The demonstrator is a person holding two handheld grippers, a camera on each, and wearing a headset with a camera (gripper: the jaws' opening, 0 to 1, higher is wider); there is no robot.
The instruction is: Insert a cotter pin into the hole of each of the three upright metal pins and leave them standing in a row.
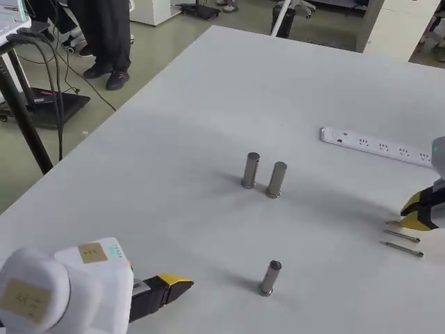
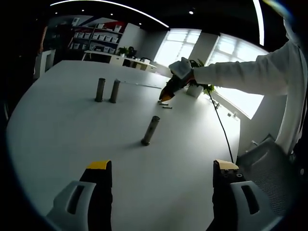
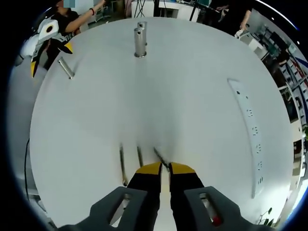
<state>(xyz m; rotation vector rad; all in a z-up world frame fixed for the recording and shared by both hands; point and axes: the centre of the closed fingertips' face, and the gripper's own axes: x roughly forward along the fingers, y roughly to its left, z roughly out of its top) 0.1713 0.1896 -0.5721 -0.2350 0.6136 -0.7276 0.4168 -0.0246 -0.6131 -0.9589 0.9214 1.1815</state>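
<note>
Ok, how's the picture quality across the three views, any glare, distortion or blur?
Head view: soft even light, the lone grey cylindrical metal pin casts a faint shadow, edges slightly blurred. Left gripper view: the bright windows blow out, the fisheye bows the white table. Right gripper view: the long white power strip curves with the lens.

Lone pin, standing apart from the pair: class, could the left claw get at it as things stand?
Probably yes: the open left claw faces the lone pin across bare table, with nothing between them.
</note>
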